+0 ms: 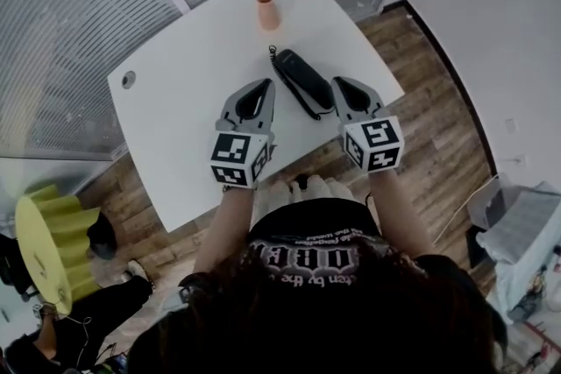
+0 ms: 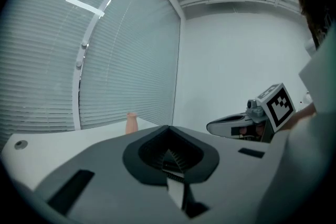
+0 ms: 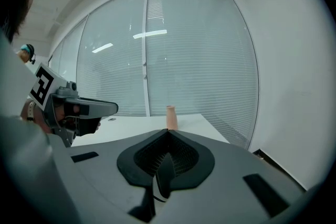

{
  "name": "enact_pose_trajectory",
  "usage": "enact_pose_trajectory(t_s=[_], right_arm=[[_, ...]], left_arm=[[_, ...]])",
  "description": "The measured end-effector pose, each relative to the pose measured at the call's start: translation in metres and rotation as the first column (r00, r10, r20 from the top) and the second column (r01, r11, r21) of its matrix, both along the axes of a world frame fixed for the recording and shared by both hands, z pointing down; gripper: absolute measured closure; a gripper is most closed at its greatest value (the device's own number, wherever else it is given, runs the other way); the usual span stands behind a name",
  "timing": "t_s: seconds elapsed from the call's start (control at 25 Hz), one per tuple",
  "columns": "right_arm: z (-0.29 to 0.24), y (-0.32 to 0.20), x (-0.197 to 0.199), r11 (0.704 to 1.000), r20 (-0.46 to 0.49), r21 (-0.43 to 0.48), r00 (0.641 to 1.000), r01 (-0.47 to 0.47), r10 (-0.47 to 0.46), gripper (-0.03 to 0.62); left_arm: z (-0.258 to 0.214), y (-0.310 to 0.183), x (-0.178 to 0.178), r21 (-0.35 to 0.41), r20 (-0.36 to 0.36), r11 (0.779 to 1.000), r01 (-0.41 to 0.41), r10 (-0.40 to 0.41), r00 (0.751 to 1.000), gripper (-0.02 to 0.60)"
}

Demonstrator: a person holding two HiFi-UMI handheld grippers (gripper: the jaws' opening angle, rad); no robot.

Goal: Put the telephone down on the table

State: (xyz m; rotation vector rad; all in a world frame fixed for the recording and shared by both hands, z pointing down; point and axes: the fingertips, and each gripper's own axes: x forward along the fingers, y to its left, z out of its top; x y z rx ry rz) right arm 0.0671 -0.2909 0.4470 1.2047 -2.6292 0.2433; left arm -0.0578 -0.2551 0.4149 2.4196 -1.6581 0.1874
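**Entry: telephone set-down, closing stage**

1. Left gripper point(image 2: 169, 129): its two jaws are pressing together tip to tip and pinching nothing. It is hovering to the left of the telephone, apart from it.
2. Right gripper point(image 3: 167, 132): its jaws are also meeting flat with nothing between them. It is sitting just beside the near end of the telephone, on its right. Whether it is touching the casing cannot be told.
3. Telephone point(image 1: 304, 76): a dark handset, lying flat on the table between the two grippers and held by neither.
4. Cord point(image 1: 294, 94): it is trailing along the telephone's left side and lying on the tabletop.
5. Table point(image 1: 193, 74): a white top, carrying the telephone near its front right part.
6. Vase point(image 1: 267, 10): a small peach piece, standing upright beyond the telephone's far end and well apart from it.

Step in hand, as a judgement: the set-down itself is looking finished, and the release is reading as complete.

Next move, as a judgement: it is calling only for drawing both grippers back toward the person, away from the telephone, without snagging the cord or nudging the handset.
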Motion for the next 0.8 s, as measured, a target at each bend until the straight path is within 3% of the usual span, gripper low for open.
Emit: enact_pose_trajectory(t_s=[0.44,0.8], right_arm=[[-0.012,0.035,-0.013,0.999,-0.002,0.023,0.999,-0.04,0.04,0.565],[-0.023,0.057,-0.014,0.996,-0.014,0.052,0.997,-0.076,0.077,0.565]], left_arm=[[-0.001,0.032,-0.023,0.008,-0.007,1.0,0.021,-0.021,1.0,0.578],[-0.01,0.05,-0.022,0.026,0.003,1.0,-0.016,0.016,1.0,0.578]])
